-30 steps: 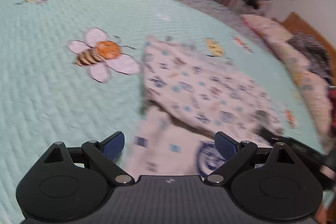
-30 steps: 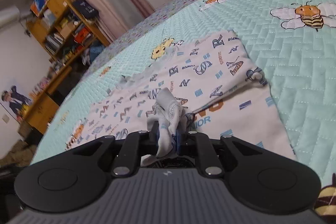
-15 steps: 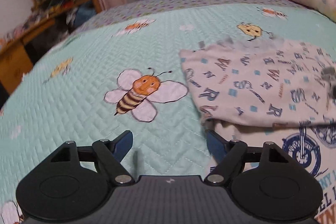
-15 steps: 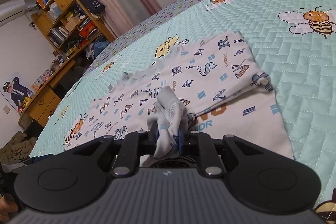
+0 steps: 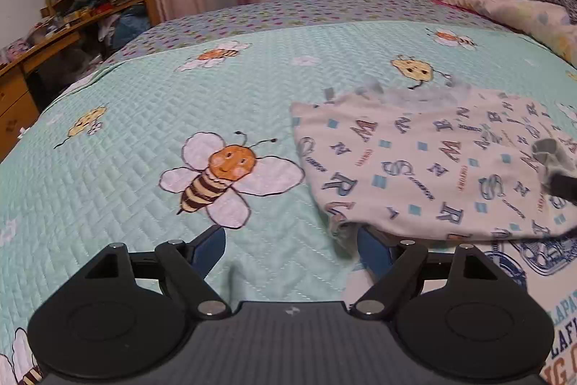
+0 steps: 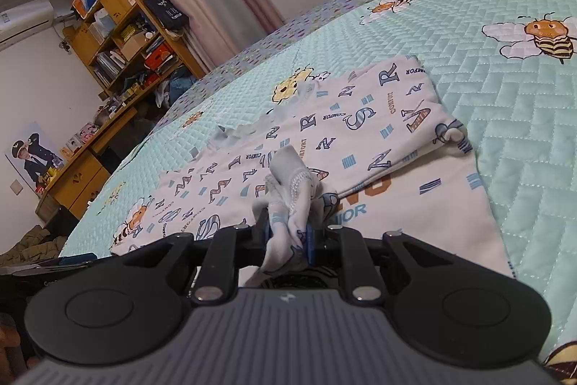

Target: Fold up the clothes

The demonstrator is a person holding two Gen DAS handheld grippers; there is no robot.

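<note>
Garment (image 6: 364,128) — "COMFOR", scattered letters

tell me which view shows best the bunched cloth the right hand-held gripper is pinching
Right wrist view: the bunched cloth sits centred between the right hand-held gripper pads. The left wrist view catches only a blurred bit at its right edge.

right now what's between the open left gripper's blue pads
Only bare mint quilted bedspread, seen in the left wrist view. The left gripper holds nothing; the white letter-print garment has its folded corner just past the right-hand pad.
</note>
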